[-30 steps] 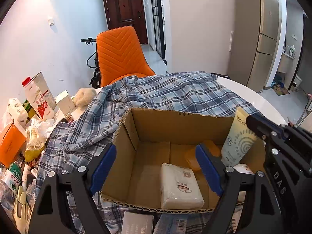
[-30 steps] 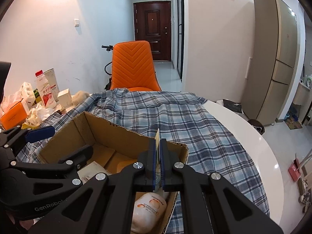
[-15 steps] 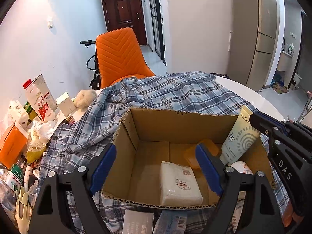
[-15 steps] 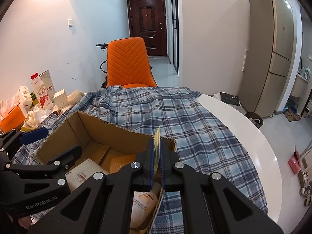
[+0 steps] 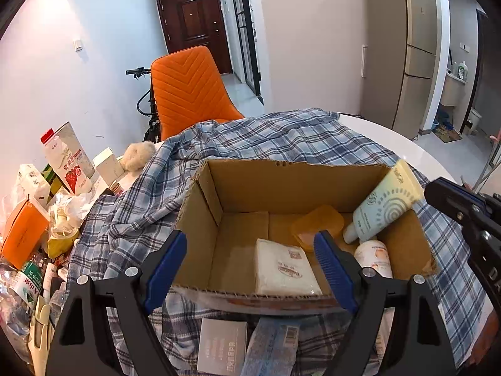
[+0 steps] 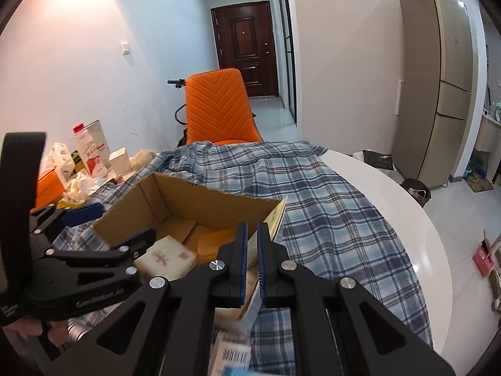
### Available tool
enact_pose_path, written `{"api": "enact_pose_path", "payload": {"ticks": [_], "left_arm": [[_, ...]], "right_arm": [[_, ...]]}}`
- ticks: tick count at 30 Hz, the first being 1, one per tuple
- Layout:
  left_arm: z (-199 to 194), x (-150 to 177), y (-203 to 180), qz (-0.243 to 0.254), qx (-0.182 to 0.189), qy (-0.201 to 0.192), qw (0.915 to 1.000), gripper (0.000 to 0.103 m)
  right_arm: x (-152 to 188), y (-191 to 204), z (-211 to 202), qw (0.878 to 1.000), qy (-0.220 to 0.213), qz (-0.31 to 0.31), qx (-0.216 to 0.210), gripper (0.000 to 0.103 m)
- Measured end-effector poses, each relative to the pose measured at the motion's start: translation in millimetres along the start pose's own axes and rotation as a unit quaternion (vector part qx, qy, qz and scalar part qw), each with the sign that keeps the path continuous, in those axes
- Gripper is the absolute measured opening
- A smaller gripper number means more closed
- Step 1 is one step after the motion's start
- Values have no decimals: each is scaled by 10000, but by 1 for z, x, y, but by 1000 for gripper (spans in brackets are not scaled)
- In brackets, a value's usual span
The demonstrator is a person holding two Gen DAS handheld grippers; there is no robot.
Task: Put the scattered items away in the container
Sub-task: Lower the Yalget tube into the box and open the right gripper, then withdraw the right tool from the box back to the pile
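An open cardboard box [image 5: 281,178] sits on a plaid cloth. Inside lie a white tissue pack [image 5: 283,266], an orange lid [image 5: 317,224] and a white bottle [image 5: 374,257]. A pale yellow sunscreen tube [image 5: 386,203] leans in the box's right corner, cap down, free of my right gripper [image 5: 444,192]. My left gripper [image 5: 249,269] is open and empty at the box's near wall. In the right wrist view my right gripper [image 6: 252,263] has its jaws slightly apart, pulled back from the tube [image 6: 277,219] and the box [image 6: 200,197].
A grey box [image 5: 222,346] and a blue packet [image 5: 271,344] lie on the plaid cloth [image 5: 281,141] in front of the box. Clutter fills the left: a milk carton [image 5: 67,159], an orange box [image 5: 22,232], bottles. An orange chair [image 5: 191,91] stands behind the white round table [image 6: 416,238].
My right gripper let go of the sunscreen tube and drew back to the right. The tube tipped over and now leans in the box's right corner. The left gripper barely moved.
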State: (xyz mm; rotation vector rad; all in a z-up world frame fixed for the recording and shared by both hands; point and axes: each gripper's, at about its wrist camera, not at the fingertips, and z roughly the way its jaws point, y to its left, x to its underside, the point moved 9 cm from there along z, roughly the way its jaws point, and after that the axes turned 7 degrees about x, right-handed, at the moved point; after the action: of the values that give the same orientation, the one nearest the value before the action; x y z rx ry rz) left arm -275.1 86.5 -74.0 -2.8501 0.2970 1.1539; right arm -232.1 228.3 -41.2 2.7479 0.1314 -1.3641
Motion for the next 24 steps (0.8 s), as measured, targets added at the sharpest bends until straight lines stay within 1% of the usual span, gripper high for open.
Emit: {"api": "enact_pose_path", "payload": {"ticks": [5, 11, 12, 14, 15, 17, 18, 19, 20, 21, 22, 24], "left_arm": [[-15, 9, -7, 104, 56, -68, 9999, 85], [-28, 33, -8, 59, 135, -38, 9999, 85], [-30, 38, -6, 40, 138, -24, 9999, 85], [-34, 46, -4, 18, 119, -16, 9999, 85], [-36, 51, -2, 8, 108, -10, 9999, 85], [-39, 59, 2, -23, 57, -16, 10000, 85], [-41, 64, 5, -36, -4, -28, 10000, 85], [-43, 69, 7, -63, -58, -38, 10000, 85], [-45, 73, 12, -117, -119, -47, 9999, 85], [-47, 78, 17, -198, -164, -63, 9997, 85], [-49, 82, 20, -262, -130, -71, 9995, 85], [-51, 91, 23, -399, 27, -41, 9992, 85]], "right_arm": [[18, 9, -14, 9998, 41, -39, -197, 4], [45, 31, -20, 9987, 205, -103, -453, 4], [49, 36, -21, 9986, 229, -133, -467, 5], [56, 43, -21, 9982, 270, -166, -499, 11], [59, 46, -21, 9981, 283, -160, -517, 17], [66, 48, -22, 9983, 289, -103, -505, 23], [69, 48, -22, 9984, 307, -70, -480, 32], [73, 46, -21, 9985, 343, -20, -427, 48], [75, 44, -21, 9986, 365, 55, -381, 57], [77, 42, -23, 9985, 343, 154, -398, 71], [78, 41, -26, 9982, 297, 252, -451, 74], [81, 38, -32, 9979, 267, 357, -471, 74]]}}
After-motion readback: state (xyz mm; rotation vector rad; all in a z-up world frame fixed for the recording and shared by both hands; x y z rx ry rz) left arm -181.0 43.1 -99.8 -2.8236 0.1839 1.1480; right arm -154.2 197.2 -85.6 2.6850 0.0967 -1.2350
